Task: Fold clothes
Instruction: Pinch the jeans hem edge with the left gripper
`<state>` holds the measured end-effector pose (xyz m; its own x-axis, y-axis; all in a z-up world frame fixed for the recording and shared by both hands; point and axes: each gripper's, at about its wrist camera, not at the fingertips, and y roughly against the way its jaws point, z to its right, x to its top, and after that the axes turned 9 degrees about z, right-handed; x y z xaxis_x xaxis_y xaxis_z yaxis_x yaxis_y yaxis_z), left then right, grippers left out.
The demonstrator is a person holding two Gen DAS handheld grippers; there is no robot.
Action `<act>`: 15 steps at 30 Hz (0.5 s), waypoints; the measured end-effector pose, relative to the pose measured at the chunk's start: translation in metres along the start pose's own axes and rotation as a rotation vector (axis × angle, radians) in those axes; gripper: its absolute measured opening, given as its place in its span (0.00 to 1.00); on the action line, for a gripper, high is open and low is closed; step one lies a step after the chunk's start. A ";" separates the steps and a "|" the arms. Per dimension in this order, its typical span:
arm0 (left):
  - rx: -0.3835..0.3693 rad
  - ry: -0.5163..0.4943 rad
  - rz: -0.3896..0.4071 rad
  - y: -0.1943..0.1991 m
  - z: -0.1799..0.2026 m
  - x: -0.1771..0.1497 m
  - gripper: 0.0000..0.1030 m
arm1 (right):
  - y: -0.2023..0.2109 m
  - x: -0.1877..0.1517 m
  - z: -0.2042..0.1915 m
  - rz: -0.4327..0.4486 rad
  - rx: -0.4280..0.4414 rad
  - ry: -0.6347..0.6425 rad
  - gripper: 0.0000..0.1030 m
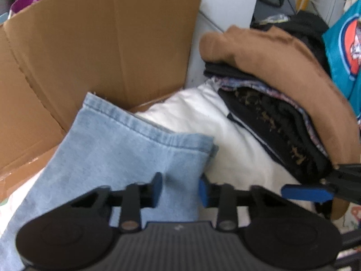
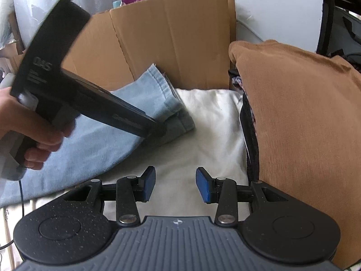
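Denim, soft and light blue: that is the jeans leg [image 1: 117,149] to be folded. It lies on a white cloth [image 1: 196,117], with its hem end pointing at a brown cardboard box [image 1: 94,45]. I think the denim is thick and a bit heavy, but it bends easily and will not break. It should not slip much. A good place to take hold looks like the hem [image 1: 144,126] or the side edge, where the cloth is doubled and stitched.

The left hand-held gripper [image 1: 180,190] is right at the jeans. Its two blue pads sit on either side of the denim, with a gap between them. I cannot tell if they pinch the cloth yet. A person's hand [image 2: 24,135] holds its handle.

The right hand-held gripper [image 2: 176,184] has its pads apart, with nothing in them. It hangs over the white cloth, just beside a pile of folded clothes [image 1: 275,113] with a brown one [image 2: 300,117] on top.
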<state>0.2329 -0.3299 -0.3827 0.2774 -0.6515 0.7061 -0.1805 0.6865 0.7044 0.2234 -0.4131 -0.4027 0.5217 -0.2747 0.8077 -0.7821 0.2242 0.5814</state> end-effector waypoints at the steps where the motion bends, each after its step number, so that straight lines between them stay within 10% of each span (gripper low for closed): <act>1: -0.007 0.001 0.011 0.003 -0.002 0.000 0.18 | -0.002 0.001 0.000 0.003 -0.001 0.004 0.45; 15: -0.133 0.060 0.063 0.027 -0.031 0.021 0.04 | -0.048 0.037 -0.008 0.073 0.035 0.024 0.45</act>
<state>0.2627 -0.3147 -0.3510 0.3261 -0.5878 0.7404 -0.0744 0.7648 0.6399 0.2830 -0.4264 -0.4001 0.4707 -0.2366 0.8500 -0.8295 0.2094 0.5177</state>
